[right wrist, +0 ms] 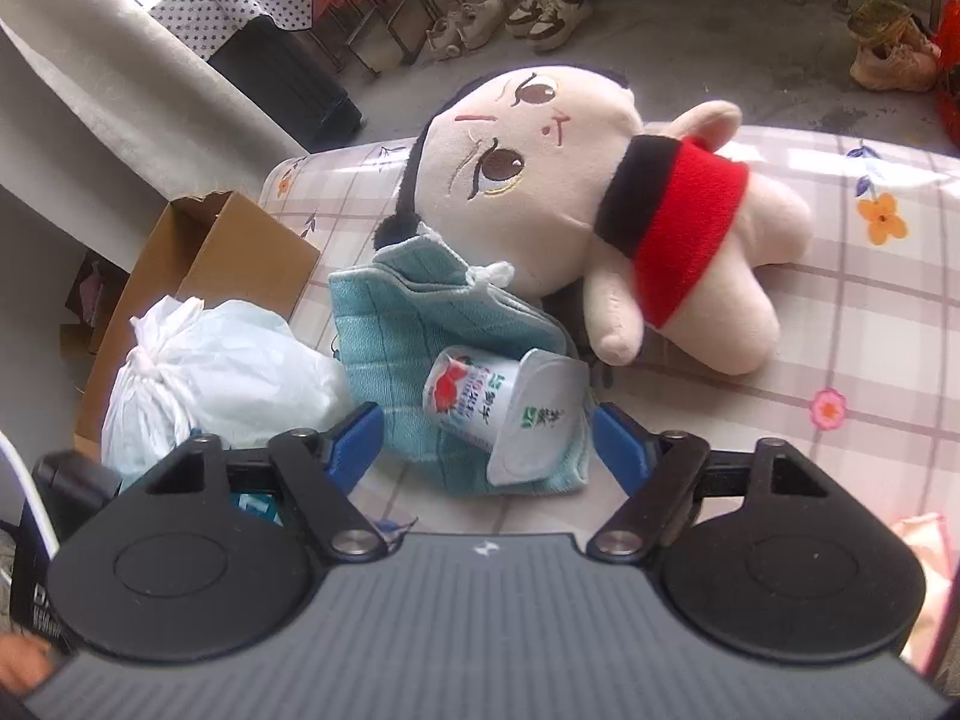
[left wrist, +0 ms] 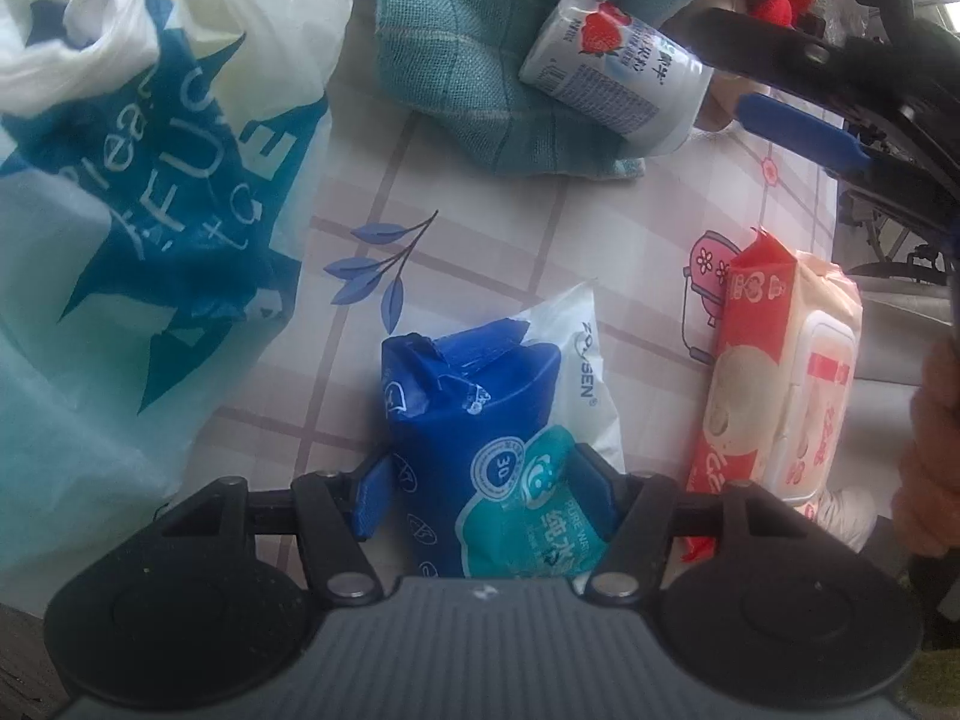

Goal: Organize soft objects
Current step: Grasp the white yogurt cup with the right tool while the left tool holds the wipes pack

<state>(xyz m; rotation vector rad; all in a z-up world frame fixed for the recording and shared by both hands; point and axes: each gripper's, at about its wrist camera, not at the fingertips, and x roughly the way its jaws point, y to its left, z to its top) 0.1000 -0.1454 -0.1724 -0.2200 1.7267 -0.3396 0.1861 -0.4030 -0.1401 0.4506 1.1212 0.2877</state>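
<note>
My left gripper has its blue fingers on both sides of a blue wet-wipes pack on the checked tablecloth; the pads touch its sides. A red wipes pack lies to its right. My right gripper is open, its fingers either side of a white yogurt cup lying on a teal cloth. A plush doll with a red collar lies just behind the cloth. The cup and cloth also show in the left wrist view.
A white and blue plastic bag fills the left of the table. A tied white bag sits by an open cardboard box at the table's left edge. Shoes stand on the floor beyond.
</note>
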